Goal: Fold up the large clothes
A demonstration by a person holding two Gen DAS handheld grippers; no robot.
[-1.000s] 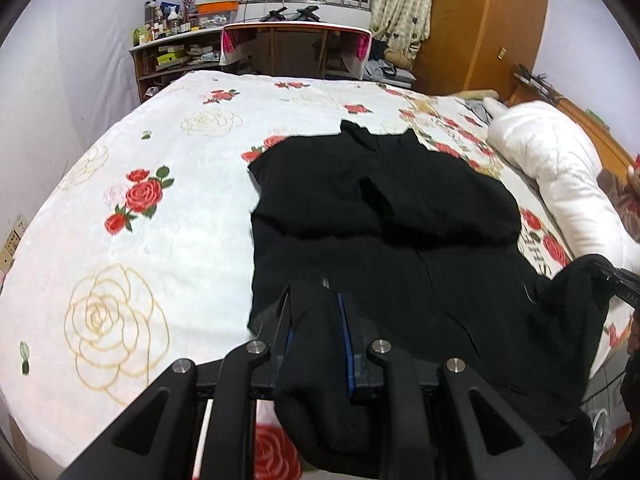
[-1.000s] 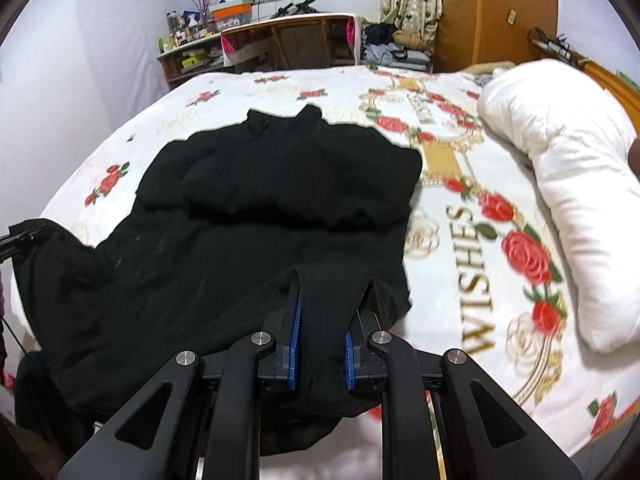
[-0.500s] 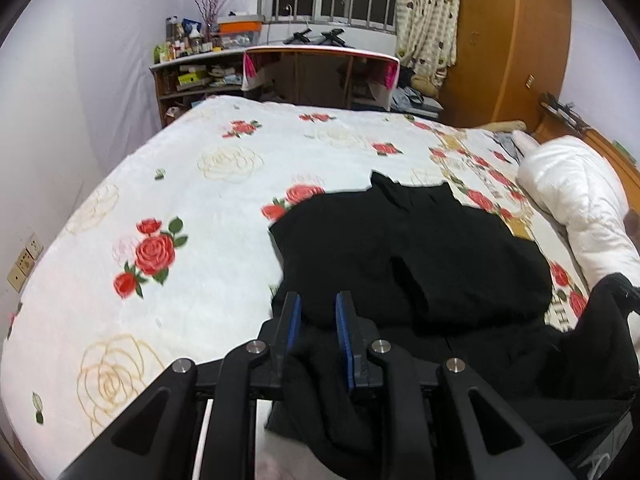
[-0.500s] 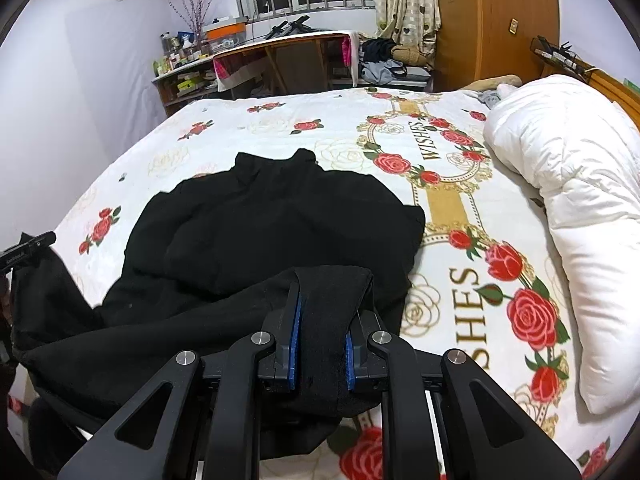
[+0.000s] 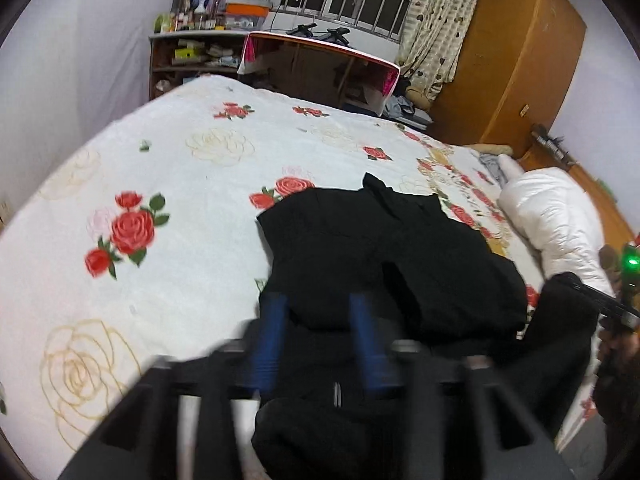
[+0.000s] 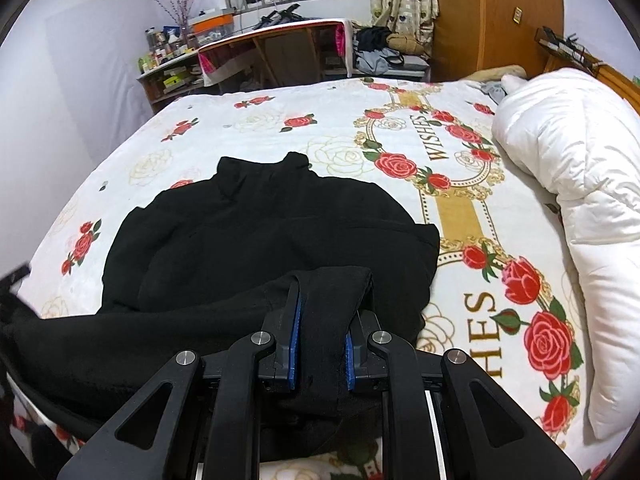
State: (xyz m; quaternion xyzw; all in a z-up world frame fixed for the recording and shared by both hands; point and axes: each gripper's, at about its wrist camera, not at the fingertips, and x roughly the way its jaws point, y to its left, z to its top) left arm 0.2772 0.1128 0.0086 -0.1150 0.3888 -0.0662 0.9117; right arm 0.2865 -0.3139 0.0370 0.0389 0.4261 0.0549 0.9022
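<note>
A large black garment (image 5: 360, 240) lies on the rose-print bed (image 5: 160, 168), collar toward the far side, its lower part folded up over the body. My left gripper (image 5: 318, 300) hovers blurred over the garment's left near edge. Its jaws are opening; the blue pads (image 5: 272, 328) stand apart, with slack black cloth lying between and below them, not pinched. In the right wrist view my right gripper (image 6: 326, 300) is shut on a fold of the black garment (image 6: 260, 220), the hem draped over its fingers. That gripper also shows at the left view's right edge, cloth hanging from it.
A rolled white duvet (image 6: 580, 184) lies along the bed's right side. Beyond the bed (image 6: 280, 132) stand a desk with a pink-edged top (image 5: 320, 60), cluttered shelves (image 5: 192, 52) and a wooden wardrobe (image 5: 512, 60). Bare bedspread stretches to the garment's left.
Both grippers moved forward over the garment, carrying the hem toward the collar. The left jaws have spread apart and let go of the cloth; the right stays shut on its fold.
</note>
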